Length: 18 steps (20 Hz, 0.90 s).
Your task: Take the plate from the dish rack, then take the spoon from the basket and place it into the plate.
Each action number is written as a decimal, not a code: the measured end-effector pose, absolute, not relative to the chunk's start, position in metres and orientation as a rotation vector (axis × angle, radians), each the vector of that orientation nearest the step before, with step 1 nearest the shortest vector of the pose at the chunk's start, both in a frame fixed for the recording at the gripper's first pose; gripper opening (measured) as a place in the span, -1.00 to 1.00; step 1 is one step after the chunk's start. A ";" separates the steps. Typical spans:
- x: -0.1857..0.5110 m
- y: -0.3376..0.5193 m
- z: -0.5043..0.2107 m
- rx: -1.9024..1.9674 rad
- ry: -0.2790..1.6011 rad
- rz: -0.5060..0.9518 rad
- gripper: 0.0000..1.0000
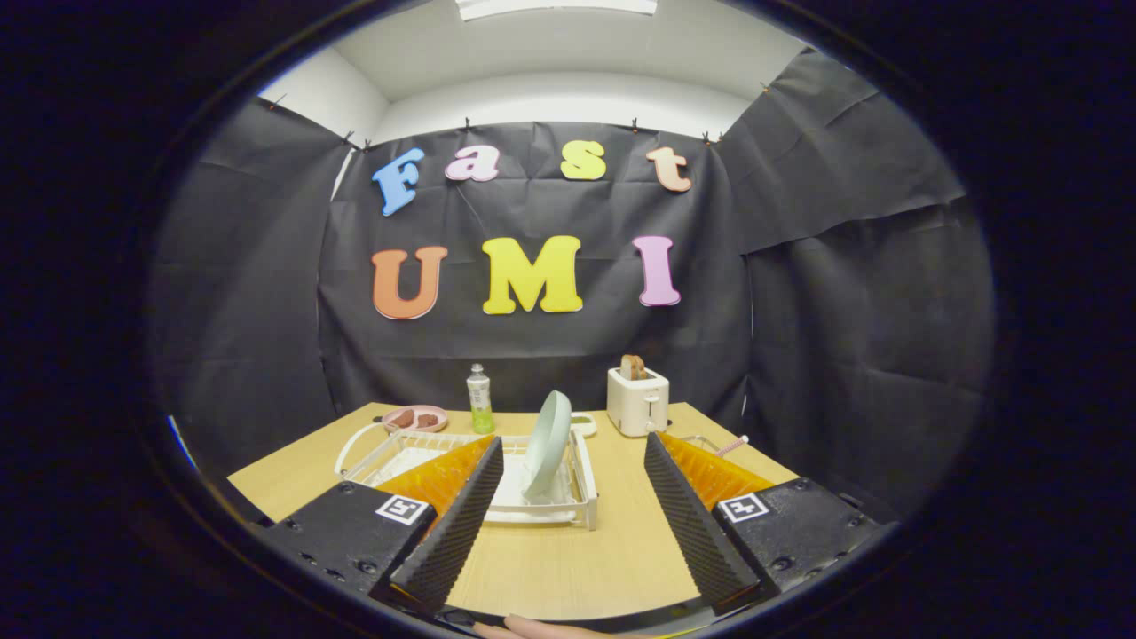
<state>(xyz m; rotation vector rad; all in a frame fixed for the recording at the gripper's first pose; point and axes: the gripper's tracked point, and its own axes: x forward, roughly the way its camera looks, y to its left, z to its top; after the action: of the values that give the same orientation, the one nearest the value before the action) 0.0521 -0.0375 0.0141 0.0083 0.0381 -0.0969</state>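
A pale green plate (547,442) stands on edge in a white dish rack (581,497) on the wooden table, just ahead of my fingers and nearer the left one. My gripper (572,442) is open, with nothing between its fingers. Behind the right finger, a pink spoon handle (733,445) sticks out of a wire basket (700,440) that is mostly hidden by that finger. The plate is upright and leans slightly to the right.
At the table's back stand a white toaster (637,400) with toast in it, a small green-labelled bottle (480,400) and a pink dish (414,418) holding brown food. Bare tabletop (577,559) lies between my fingers in front of the rack.
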 end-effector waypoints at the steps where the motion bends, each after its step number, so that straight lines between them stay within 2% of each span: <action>1: 0.060 -0.039 0.017 0.005 0.048 -0.102 1.00; 9: 0.146 -0.029 0.043 -0.056 0.185 -0.076 1.00; 18: 0.254 -0.024 0.023 -0.112 0.635 -0.048 1.00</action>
<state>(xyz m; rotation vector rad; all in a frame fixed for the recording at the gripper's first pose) 0.2545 -0.0239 0.0234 -0.1123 0.6350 -0.0481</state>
